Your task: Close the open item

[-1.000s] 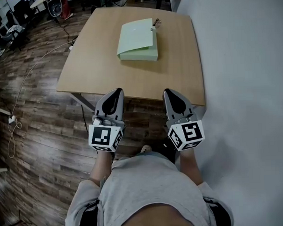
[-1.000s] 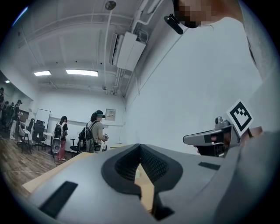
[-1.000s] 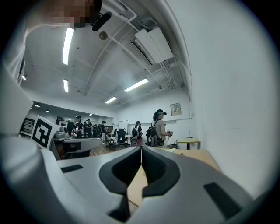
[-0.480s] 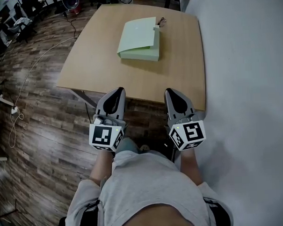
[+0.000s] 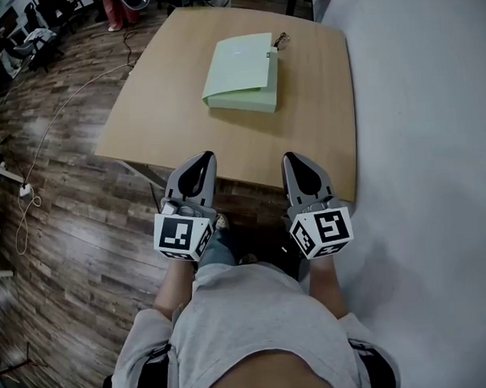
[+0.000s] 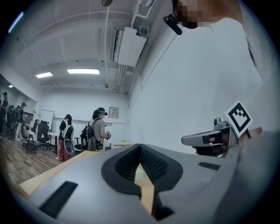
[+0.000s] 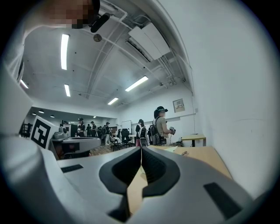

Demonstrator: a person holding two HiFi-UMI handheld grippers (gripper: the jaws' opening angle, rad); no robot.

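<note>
A pale green folder (image 5: 239, 72) lies on the far half of the wooden table (image 5: 163, 112), its top cover slightly raised along the near edge. My left gripper (image 5: 198, 160) and right gripper (image 5: 296, 159) hover side by side over the table's near edge, well short of the folder. Both are shut with nothing between their jaws. In the left gripper view the shut left gripper (image 6: 140, 146) points across the table, and a sliver of the folder (image 6: 138, 173) shows through the gap behind its tips. The right gripper view shows the right gripper (image 7: 141, 148) shut too.
A small dark object like keys (image 5: 282, 39) lies just behind the folder. A white wall (image 5: 426, 141) runs along the table's right side. Wood floor with a white cable (image 5: 33, 166) lies to the left. Several people (image 6: 98, 129) stand far beyond the table.
The table and folder have slid slightly lower and to the right in the head view. Both grippers stay shut and keep almost the same places.
</note>
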